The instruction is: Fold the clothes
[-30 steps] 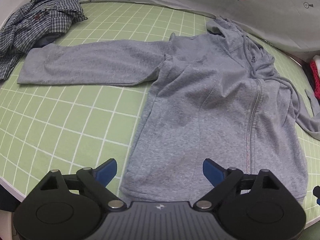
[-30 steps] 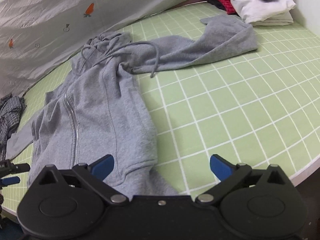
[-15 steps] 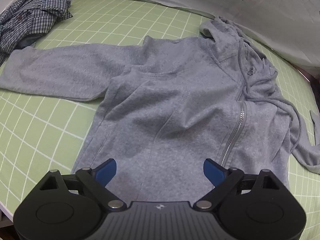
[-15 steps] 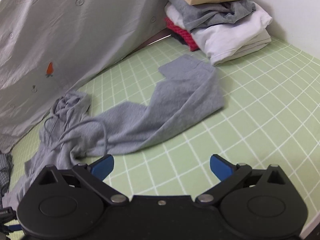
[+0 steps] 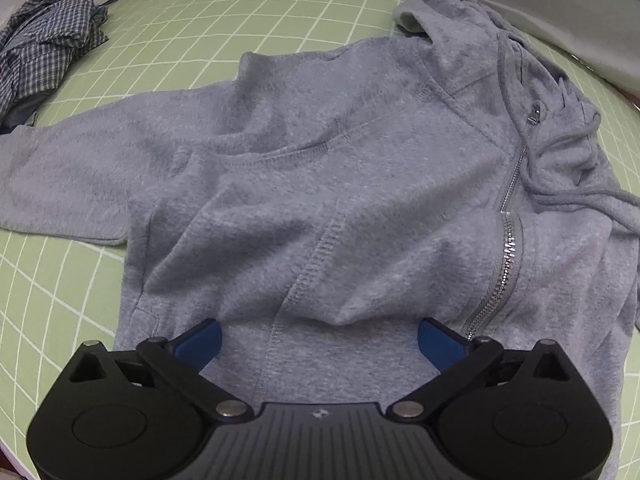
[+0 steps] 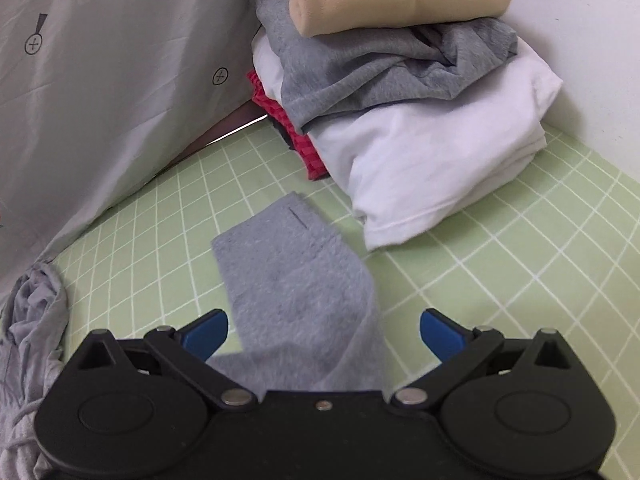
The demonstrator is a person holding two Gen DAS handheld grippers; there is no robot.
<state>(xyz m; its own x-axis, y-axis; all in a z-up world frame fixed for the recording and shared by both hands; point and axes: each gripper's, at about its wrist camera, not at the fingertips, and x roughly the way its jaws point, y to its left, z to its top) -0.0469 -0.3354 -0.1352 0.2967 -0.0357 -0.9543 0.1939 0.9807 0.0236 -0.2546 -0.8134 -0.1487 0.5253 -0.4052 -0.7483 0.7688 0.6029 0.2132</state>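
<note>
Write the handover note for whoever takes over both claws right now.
Left claw: jaws opening, nothing gripped, over the grey hoodie's front.
Right claw: open, empty, over the hoodie's sleeve.
Hoodie lies spread flat on the green grid mat, sleeves out to both sides.
Done: a folded pile sits in the corner.
Left: fold the hoodie; a crumpled checked shirt waits.
</note>
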